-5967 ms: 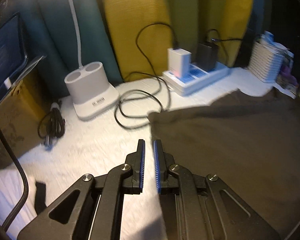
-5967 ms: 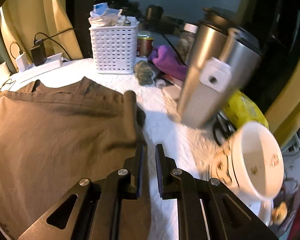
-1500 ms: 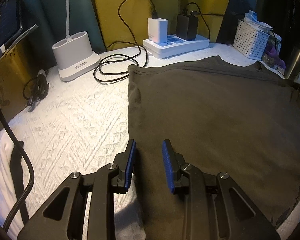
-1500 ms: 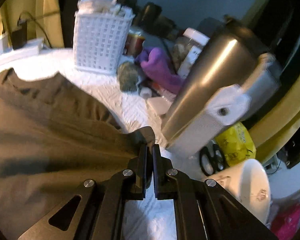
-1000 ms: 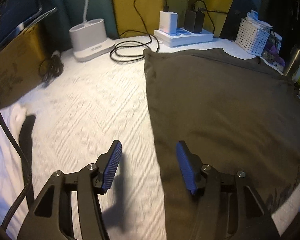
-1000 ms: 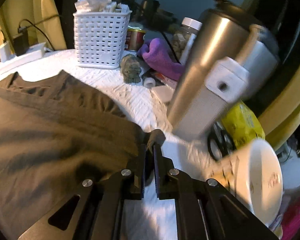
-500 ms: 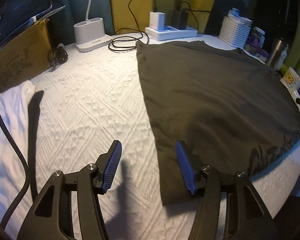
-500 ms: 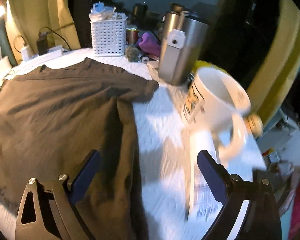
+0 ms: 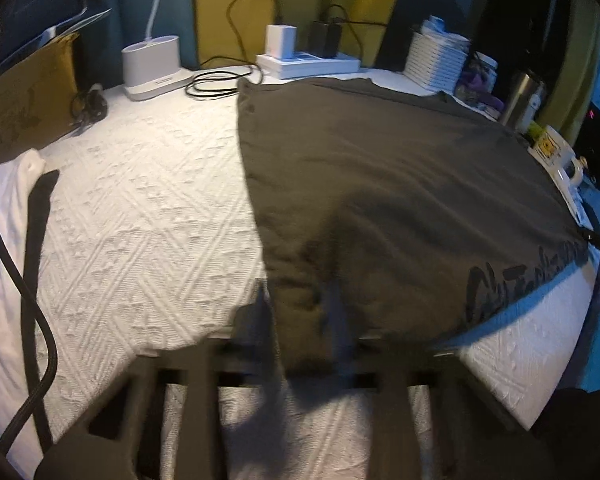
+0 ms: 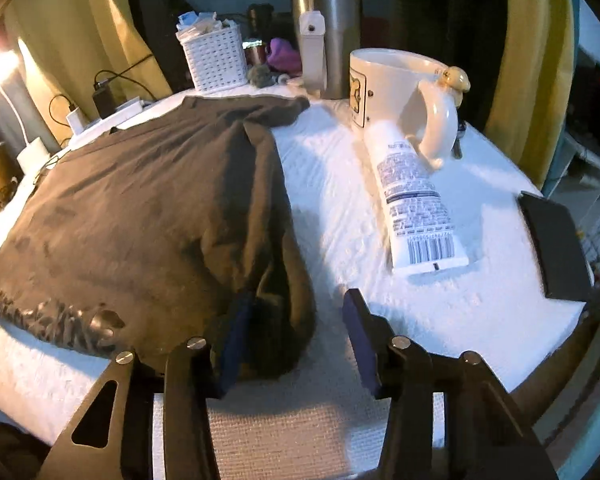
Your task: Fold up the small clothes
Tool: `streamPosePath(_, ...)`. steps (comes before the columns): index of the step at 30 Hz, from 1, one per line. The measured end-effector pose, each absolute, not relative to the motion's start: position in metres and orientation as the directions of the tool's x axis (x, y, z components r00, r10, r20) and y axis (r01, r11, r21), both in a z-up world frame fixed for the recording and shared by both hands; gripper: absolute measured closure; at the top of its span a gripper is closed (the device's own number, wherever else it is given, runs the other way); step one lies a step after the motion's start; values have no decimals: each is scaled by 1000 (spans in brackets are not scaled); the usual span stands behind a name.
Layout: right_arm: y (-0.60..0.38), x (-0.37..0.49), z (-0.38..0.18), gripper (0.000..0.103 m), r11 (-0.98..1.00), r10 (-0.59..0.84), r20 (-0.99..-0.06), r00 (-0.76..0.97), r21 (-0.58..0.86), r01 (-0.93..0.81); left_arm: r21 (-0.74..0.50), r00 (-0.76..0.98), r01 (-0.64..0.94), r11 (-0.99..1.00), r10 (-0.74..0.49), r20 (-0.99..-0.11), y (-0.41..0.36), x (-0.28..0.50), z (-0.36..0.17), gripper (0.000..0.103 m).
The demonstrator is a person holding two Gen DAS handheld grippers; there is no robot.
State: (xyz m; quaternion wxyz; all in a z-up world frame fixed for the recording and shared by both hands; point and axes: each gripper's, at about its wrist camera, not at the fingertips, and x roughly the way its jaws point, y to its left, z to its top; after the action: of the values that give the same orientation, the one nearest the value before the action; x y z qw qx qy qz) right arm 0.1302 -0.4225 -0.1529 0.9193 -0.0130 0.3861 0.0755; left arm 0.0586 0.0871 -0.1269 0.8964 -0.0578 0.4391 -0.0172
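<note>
— While my left tongs [image 9: 300, 312] blur in their own view, where does the garment lie?

— My dark brown shirt [image 9: 380, 184] lies spread flat on the white textured surface [image 9: 140, 220]. Its near left corner sits between my left tongs, whose jaws are closing; whether they grip it yet I cannot tell.

— And the right?

— My right tongs [image 10: 296, 344] stand fairly wide and are closing, the shirt's near right corner between them, not yet pinched. A mug [image 10: 396, 96] and a white tube [image 10: 416, 200] lie beside.

Shirt [image 10: 148, 208] flat on bedspread [image 10: 340, 200]; tube [image 10: 416, 204] & mug [image 10: 396, 96] to its right, basket [image 10: 216, 60] behind, power strip [image 9: 308, 66] at back.
</note>
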Motion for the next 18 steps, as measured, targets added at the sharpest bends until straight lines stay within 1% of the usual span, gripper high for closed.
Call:
streamPosePath(1,-421,130,-152,82,988,130,-711,691,34,-150,-112,617,-16,994,-79,-783,85,58,-125,95)
streamPosePath(2,-420,130,-152,92,989,124,-712,691,28,-148,-98,628,-18,995,-65,-775,83,56,-122,97)
streamPosePath(7,-420,119,-148,94,991,88,-714,695,-6,-131,-89,667,-36,995,-42,-744,87,43,-101,98)
streamPosePath(9,-425,114,-149,94,992,84,-713,696,-5,-126,-70,660,-42,997,-25,-751,86,42,-101,98)
streamPosePath(14,-440,106,-153,94,996,57,-718,693,-2,-84,-84,658,-85,993,-7,-753,96,36,-100,98)
streamPosePath(18,-449,106,-153,94,998,52,-726,685,15,-60,-56,663,-102,993,25,-748,101,35,-95,98)
